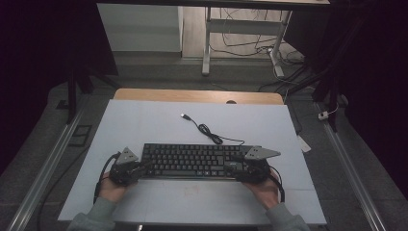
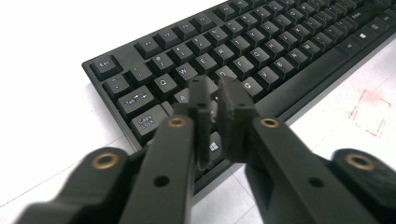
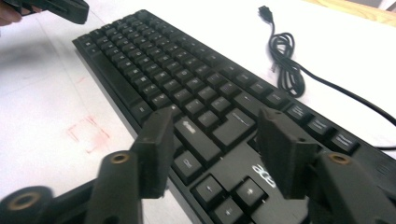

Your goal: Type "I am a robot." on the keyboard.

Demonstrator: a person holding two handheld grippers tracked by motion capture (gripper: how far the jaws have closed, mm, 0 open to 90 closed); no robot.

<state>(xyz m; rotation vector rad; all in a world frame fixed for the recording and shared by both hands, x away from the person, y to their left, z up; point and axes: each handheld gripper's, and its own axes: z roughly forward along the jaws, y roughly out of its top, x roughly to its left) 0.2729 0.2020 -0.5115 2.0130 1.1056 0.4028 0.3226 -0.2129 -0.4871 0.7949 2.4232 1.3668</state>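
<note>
Dim room; white table sheet (image 1: 144,120) over a wooden top. The black keyboard (image 1: 192,160) lies flat near the front edge, its cable (image 1: 207,130) coiled behind. The left gripper (image 2: 212,93) is nearly closed, empty, over the left keys. The right gripper (image 3: 217,133) stands wide open above the right end. Judged rigid, light, smooth plastic; best taken by both end edges, not the keys.

The high view looks forward and down from above the person's side, taking in the whole table (image 1: 144,115) with the keyboard (image 1: 192,160) toward 6 o'clock. The left gripper view sits low and close over the keyboard's Caps Lock end, facing along it toward 2 o'clock. The right gripper view hovers close over the opposite end, facing toward 11 o'clock; all three share the keyboard.
</note>
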